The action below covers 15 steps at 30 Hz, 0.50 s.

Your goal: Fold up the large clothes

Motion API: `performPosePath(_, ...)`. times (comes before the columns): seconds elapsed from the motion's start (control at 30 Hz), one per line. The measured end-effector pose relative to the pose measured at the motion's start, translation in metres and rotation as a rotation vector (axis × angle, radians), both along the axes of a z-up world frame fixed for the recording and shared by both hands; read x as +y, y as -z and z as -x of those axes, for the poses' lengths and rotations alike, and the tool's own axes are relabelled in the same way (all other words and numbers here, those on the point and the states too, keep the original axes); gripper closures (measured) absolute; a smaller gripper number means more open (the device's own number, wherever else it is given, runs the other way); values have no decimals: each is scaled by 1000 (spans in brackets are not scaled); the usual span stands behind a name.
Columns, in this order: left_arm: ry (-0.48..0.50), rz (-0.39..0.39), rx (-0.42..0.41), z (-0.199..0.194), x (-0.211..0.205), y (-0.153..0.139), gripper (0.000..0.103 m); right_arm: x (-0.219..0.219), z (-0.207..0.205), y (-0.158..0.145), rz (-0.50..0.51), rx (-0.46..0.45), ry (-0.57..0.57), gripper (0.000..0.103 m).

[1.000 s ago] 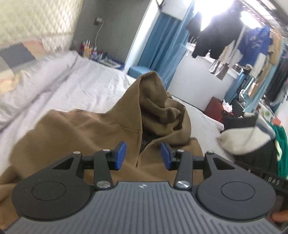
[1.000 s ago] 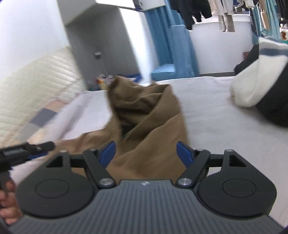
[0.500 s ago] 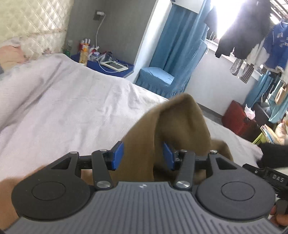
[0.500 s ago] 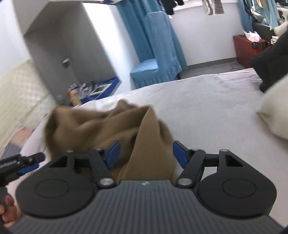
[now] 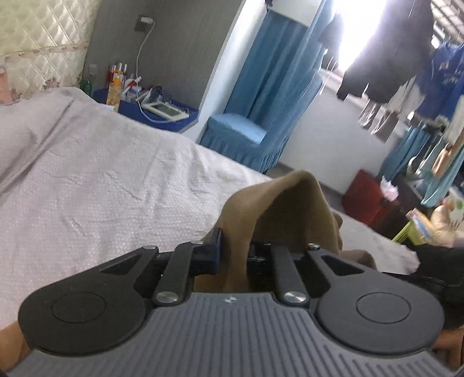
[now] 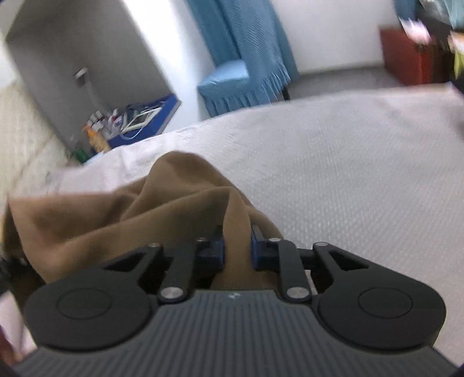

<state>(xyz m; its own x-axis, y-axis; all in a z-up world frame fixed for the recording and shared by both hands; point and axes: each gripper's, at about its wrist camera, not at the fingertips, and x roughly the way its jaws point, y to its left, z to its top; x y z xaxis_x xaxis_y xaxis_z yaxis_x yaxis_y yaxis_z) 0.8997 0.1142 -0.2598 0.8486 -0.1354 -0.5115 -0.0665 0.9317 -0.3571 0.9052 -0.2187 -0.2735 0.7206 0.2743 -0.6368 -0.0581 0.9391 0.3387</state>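
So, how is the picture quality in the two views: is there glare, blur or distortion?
Left wrist view: strong glare from the window washes out the top and leaves the hanging clothes dark; the bed is fairly sharp. Right wrist view: motion blur smears the room, the bedside shelf and the brown garment; only the tongs' body is crisp. Both bend straight lines, fisheye style.
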Motion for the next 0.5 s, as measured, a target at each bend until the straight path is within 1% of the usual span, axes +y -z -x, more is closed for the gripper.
performPosePath(0.07, -7, 14, -20, 21, 9, -10, 89, -1, 19, -16, -9, -50, -17, 87)
performPosePath(0.2, -34, 76, -63, 75, 33, -38, 90, -8, 72, -60, -31, -211, -76, 88)
performPosePath(0.27, -36, 95, -84, 105, 40, -52, 90, -14, 108, -86, -46, -285, -101, 88)
performPosePath(0.33, -38, 115, -100, 141, 45, -64, 90, -21, 141, -106, -61, -336, -113, 93)
performPosePath(0.43, -39, 143, -133, 197, 52, -74, 90, -29, 194, -128, -86, -392, -155, 93)
performPosePath(0.5, -43, 174, -146, 239, 57, -76, 90, -29, 228, -139, -75, -431, -192, 94)
